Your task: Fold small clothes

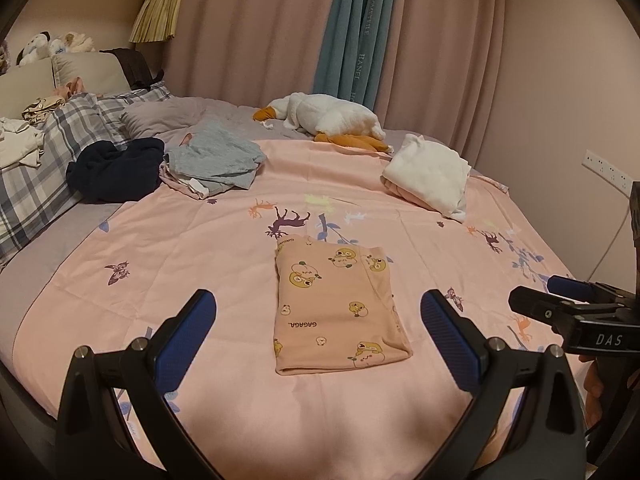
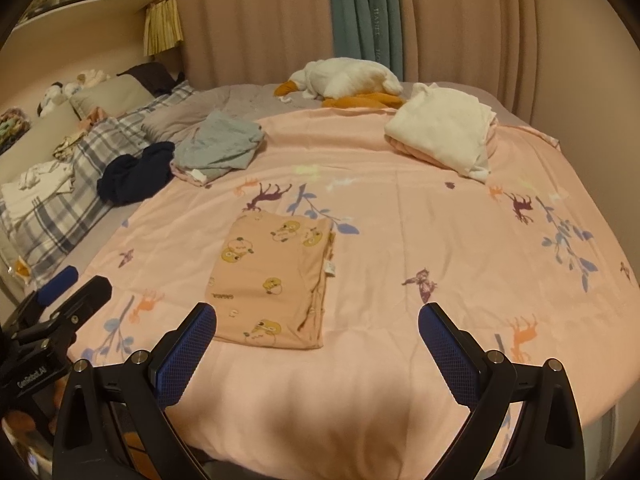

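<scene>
**A:** What do I have on the far left, ahead of my left gripper (image 1: pixel 318 334)?

**B:** Up and to the left of it I see a plaid pillow (image 1: pixel 48 160), then a dark navy garment (image 1: pixel 116 174) bunched up, touching a crumpled grey garment (image 1: pixel 218 160) just to its right. Both lie well beyond my fingertips, at the far edge of the pink bedsheet (image 1: pixel 160 260).

**A:** And the tool itself?

**B:** My left gripper's jaws are spread wide, holding nothing. The blue pads (image 1: pixel 186 346) sit apart on either side of the folded pink garment (image 1: pixel 340 312) with cartoon prints. It lies flat on the sheet, straight ahead between the fingers and not touching either one.

**A:** Moving right?

**B:** Past the garment, far ahead and slightly right, a white goose plush (image 1: pixel 332 118) lies on its side. Right of that, a folded white cloth (image 1: pixel 430 174) rests on top of something pink. My right gripper (image 2: pixel 318 334) also stands wide open and empty. From its camera the folded pink garment (image 2: pixel 276 284) sits ahead and left of centre, its near corner close to the left pad (image 2: pixel 186 356); whether they touch I cannot tell.

**A:** Do the tools see each other?

**B:** Yes. The right gripper (image 1: pixel 568 300) shows at the right edge of my left view, and the left gripper (image 2: pixel 70 290) at the left edge of my right view. Both hover just off the garment's near side.
</scene>
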